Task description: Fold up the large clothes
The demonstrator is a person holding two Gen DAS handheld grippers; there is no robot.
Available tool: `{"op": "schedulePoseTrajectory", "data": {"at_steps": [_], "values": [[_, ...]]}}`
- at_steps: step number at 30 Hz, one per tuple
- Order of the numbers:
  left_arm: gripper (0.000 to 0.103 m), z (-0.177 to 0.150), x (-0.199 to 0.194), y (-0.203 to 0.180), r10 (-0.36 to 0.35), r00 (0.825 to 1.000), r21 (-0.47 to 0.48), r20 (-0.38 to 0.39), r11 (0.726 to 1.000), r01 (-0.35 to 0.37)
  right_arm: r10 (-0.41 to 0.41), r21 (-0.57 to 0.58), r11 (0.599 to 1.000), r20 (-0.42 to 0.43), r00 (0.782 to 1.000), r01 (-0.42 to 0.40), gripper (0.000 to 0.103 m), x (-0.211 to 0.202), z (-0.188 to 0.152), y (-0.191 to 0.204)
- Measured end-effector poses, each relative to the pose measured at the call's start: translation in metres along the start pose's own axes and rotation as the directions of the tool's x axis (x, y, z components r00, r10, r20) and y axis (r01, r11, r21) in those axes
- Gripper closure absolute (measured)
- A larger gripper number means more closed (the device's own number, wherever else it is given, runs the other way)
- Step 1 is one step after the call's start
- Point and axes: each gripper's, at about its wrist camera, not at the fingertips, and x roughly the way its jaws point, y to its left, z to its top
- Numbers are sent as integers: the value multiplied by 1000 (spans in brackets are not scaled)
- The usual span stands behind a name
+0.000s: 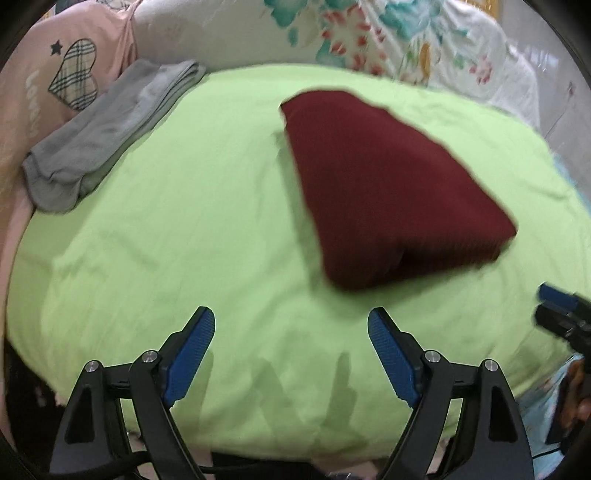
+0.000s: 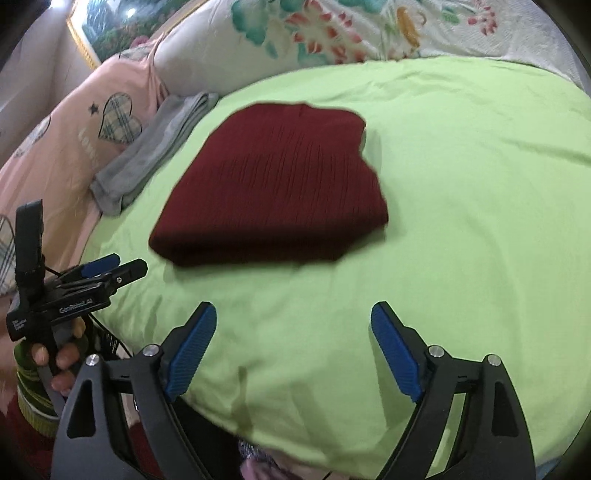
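Maroon garment [image 1: 388, 184]: a ribbed knit piece, folded into a compact stack, lying flat on the lime-green sheet [image 1: 184, 258], roughly mid-bed and clear of both grippers.
Left gripper [image 1: 291, 325]: jaws spread wide, nothing between the blue pads, poised over bare green sheet just short of the garment's near edge.
Right gripper [image 2: 293, 317]: also wide open and empty, over bare sheet, the folded garment ahead of it and to its left.
Left hand [image 2: 55, 362]: fingers wrapped round the left gripper's handle, seen from the right wrist camera.
Grey garment [image 1: 107, 136]: folded, resting at the sheet's far left edge, partly on the pink bedding [image 1: 33, 92].
Pink bedding: printed with a plaid heart and a small star.
Floral pillow [image 2: 295, 33]: at the head of the bed, beyond the green sheet.
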Motion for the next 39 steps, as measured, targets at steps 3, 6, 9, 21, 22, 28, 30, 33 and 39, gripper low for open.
{"op": "schedulePoseTrajectory", "data": {"at_steps": [3, 6, 9, 21, 22, 28, 30, 33, 39], "values": [[18, -18, -2, 9, 38, 999, -29, -8, 999, -39, -8, -8, 1000, 27, 1000, 8, 16, -10, -9, 2], [18, -29, -8, 14, 51, 999, -35, -7, 998, -52, 7, -21, 1000, 28, 1000, -7, 0, -16, -10, 4], [18, -29, -18, 9, 81, 996, -7, 25, 997, -81, 27, -25, 999, 24, 999, -26, 0, -17, -6, 6], [7, 10, -59, -13, 92, 986, 92, 142, 990, -105, -7, -117, 993, 48, 999, 12, 0, -32, 15, 28], [7, 12, -57, -15, 95, 985, 93, 145, 990, -109, -11, -118, 993, 42, 999, 16, 0, -30, 16, 27], [7, 20, -32, -18, 91, 992, 84, 92, 992, -99, -36, -119, 992, 3, 999, 36, 0, -9, 15, 23], [7, 20, -26, -17, 92, 993, 83, 80, 992, -99, -42, -115, 993, -7, 999, 41, 0, -3, 15, 22], [7, 21, -19, -16, 93, 993, 79, 69, 992, -98, -40, -104, 994, -14, 999, 38, 0, 3, 16, 19], [7, 25, -17, -12, 91, 994, 62, 67, 993, -96, -39, -117, 992, -13, 999, 37, 0, 9, 27, 21]]}}
